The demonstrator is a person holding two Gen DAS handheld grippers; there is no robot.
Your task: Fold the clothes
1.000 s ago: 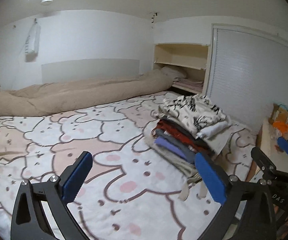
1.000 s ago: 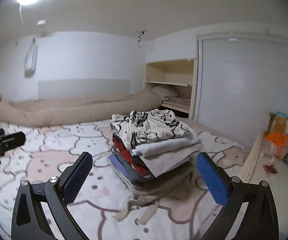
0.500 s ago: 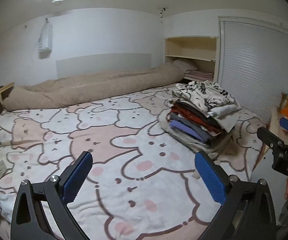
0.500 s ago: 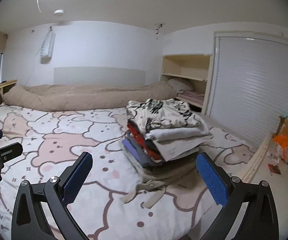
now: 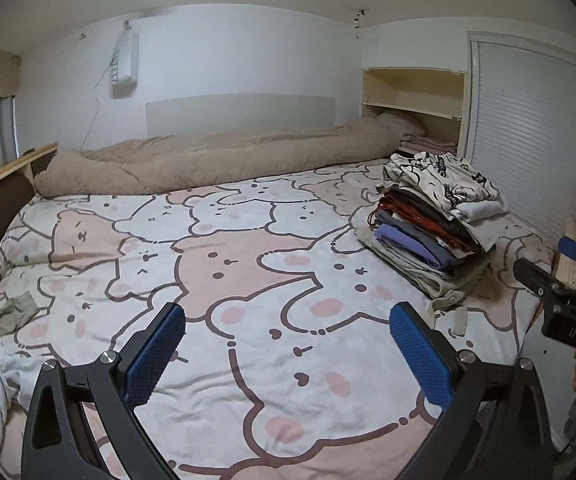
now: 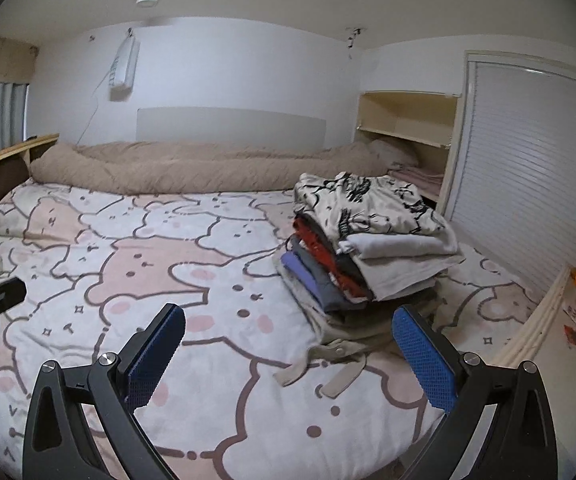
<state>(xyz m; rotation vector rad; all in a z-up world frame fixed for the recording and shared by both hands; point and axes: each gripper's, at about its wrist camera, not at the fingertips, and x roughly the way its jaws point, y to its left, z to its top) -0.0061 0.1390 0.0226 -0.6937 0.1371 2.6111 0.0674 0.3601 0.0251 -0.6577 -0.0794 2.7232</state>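
Both grippers are hanging empty above the bed (image 5: 272, 264), the left gripper (image 5: 288, 352) and right gripper (image 6: 288, 354) each spread wide and grasping nothing. The stack of folded clothes (image 6: 367, 248) is sitting at the bed's right side. Loose, unfolded clothes (image 5: 12, 312) are lying crumpled at the left edge; fetching one seems the next move.

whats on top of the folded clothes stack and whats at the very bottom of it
On top of the stack of folded clothes lies a white garment with black print. At the bottom, a beige garment with loose straps rests on the bed sheet. Its covered middle cannot be seen.
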